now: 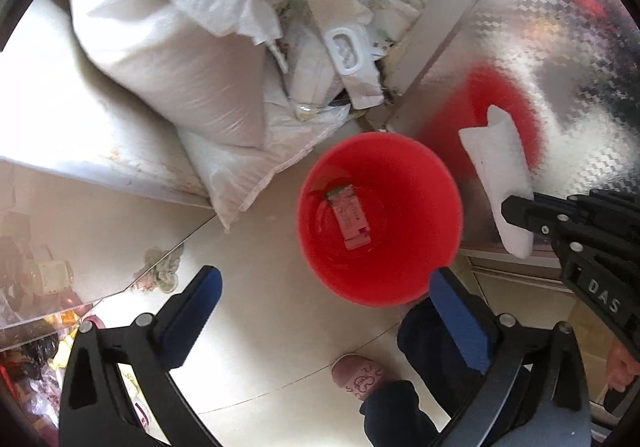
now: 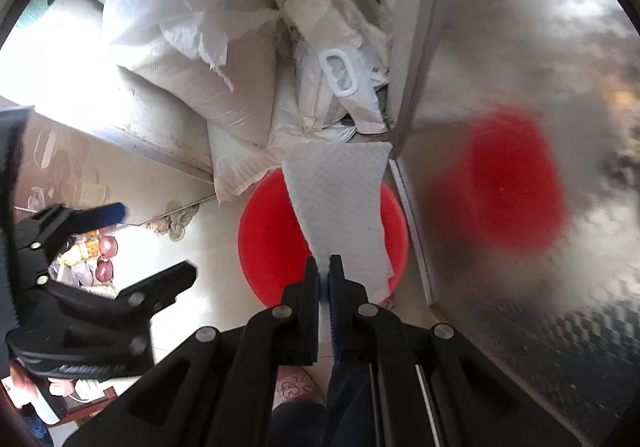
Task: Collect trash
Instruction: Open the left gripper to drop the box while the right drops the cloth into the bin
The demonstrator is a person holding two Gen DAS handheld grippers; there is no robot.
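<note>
While we point both grippers down at the floor (image 1: 260, 335), we record the following. Left gripper (image 1: 326, 307): jaws spread wide, nothing between them, held above the near rim of the red bucket (image 1: 420, 207). Right gripper (image 2: 325, 267): jaws clenched on a white paper towel (image 2: 340, 199), which hangs over the bucket mouth. In the bucket: one pink wrapper (image 1: 352, 217), lying flat on the bottom. Behind the bucket: white woven sacks (image 1: 180, 59) and a crumpled bag with a plastic handle (image 1: 346, 51), piled in the corner. Beside the bucket: a shiny metal panel (image 1: 540, 59) showing its red reflection. Below: our pink slipper (image 1: 360, 373) and dark trouser leg (image 1: 432, 351).
</note>
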